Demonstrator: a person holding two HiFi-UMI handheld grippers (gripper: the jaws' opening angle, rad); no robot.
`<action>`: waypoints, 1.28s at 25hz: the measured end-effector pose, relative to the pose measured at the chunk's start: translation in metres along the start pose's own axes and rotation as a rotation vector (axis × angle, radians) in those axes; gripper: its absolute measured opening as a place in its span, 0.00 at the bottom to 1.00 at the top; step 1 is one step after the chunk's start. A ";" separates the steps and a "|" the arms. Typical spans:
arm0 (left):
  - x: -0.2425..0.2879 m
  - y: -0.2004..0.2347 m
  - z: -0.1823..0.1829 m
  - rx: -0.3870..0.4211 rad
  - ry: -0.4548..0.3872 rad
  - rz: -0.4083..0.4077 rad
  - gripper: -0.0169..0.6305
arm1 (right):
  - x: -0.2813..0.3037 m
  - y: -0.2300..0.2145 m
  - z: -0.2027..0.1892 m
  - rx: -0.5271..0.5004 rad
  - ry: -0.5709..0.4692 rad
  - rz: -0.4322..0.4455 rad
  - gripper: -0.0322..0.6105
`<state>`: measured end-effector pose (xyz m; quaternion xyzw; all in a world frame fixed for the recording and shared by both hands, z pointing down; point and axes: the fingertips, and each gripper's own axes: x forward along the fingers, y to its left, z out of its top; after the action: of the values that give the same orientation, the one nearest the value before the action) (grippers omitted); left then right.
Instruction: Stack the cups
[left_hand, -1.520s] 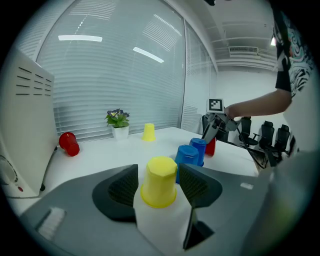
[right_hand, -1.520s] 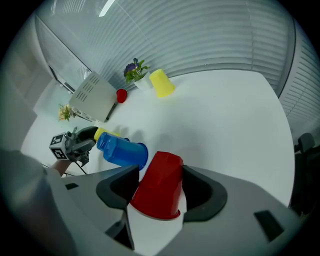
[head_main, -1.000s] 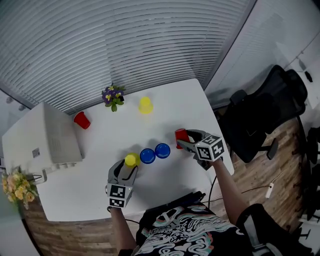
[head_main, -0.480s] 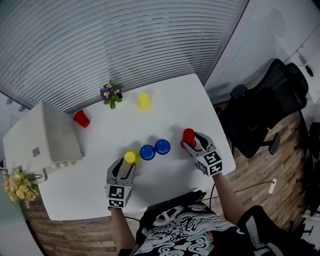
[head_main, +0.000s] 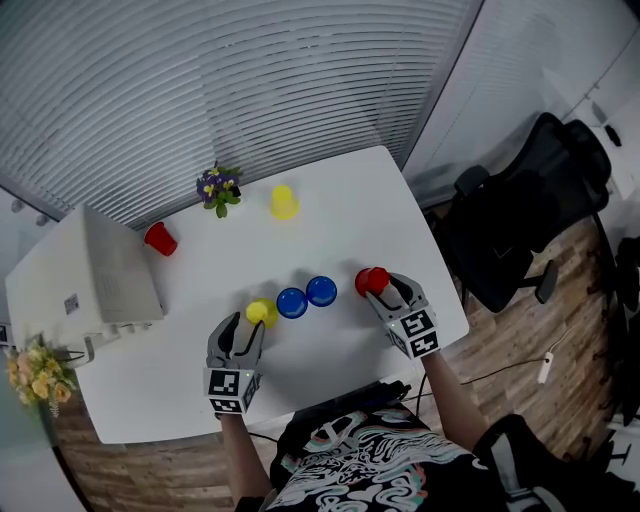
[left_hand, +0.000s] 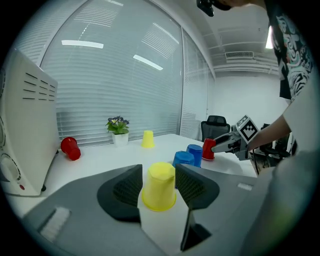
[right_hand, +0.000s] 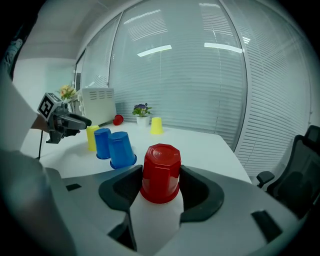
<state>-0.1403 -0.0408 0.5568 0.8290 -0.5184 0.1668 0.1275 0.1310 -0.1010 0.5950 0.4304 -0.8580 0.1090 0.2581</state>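
Note:
An upside-down yellow cup (head_main: 258, 312) (left_hand: 159, 186) stands on the white table (head_main: 330, 220), and my left gripper (head_main: 248, 322) (left_hand: 159, 172) is shut on its sides. To its right, two upside-down blue cups (head_main: 291, 302) (head_main: 321, 291) stand side by side. Further right, my right gripper (head_main: 380, 288) (right_hand: 161, 175) has an upside-down red cup (head_main: 368, 281) (right_hand: 161, 172) between its jaws. Those jaws are closing and the pads touch the cup's sides. A second yellow cup (head_main: 284, 202) stands far back. Another red cup (head_main: 159, 239) lies on its side at the back left.
A small potted flower (head_main: 218, 187) stands at the table's back edge. A white boxy appliance (head_main: 110, 275) fills the left end, with a bunch of flowers (head_main: 35, 375) by its near corner. A black office chair (head_main: 520, 230) stands right of the table.
My right gripper has brought the red cup nearer to me, level with the blue cups. The left gripper has stayed at the yellow cup and its jaws have narrowed onto it.

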 end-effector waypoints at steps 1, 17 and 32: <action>-0.001 0.001 0.001 -0.008 -0.005 0.004 0.34 | -0.001 0.001 0.005 0.003 -0.010 -0.007 0.40; -0.020 0.029 0.018 -0.287 -0.166 0.103 0.29 | -0.007 0.085 0.120 -0.131 -0.120 0.137 0.40; -0.021 0.034 0.008 -0.294 -0.130 0.125 0.29 | 0.022 0.136 0.109 -0.236 -0.023 0.243 0.41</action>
<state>-0.1778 -0.0414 0.5427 0.7766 -0.5949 0.0430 0.2030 -0.0256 -0.0781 0.5197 0.2912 -0.9136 0.0327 0.2818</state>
